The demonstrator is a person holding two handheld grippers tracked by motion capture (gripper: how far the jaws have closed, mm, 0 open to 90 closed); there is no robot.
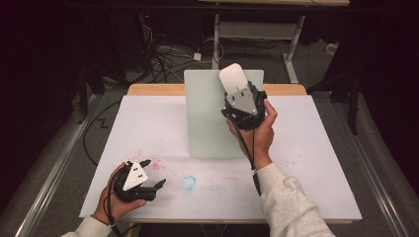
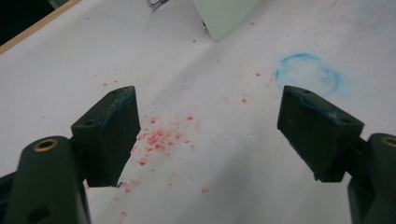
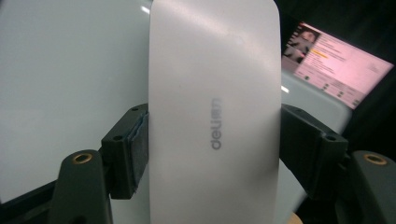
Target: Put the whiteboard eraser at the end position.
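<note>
Right hand-held gripper [image 1: 236,88] pinching white mouse [image 1: 232,77] by its long sides, raised over pale green mat [image 1: 205,123] on surface [image 1: 148,123]. Mouse sticking out past the jaws, long axis in line with them, pointing away from the hand. Left hand-held gripper [image 1: 152,174] spread, nothing between, low over red specks [image 2: 156,137], blue ring [image 2: 306,72] just beyond.

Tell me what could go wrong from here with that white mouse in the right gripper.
The right gripper pinches the smooth white mouse only by its side edges, so it might slip out and drop onto the pale green pad. The pad overhangs the table's far edge, so a hard landing could tip or shift it. The left gripper rests open over red specks, too far off to catch it.
</note>
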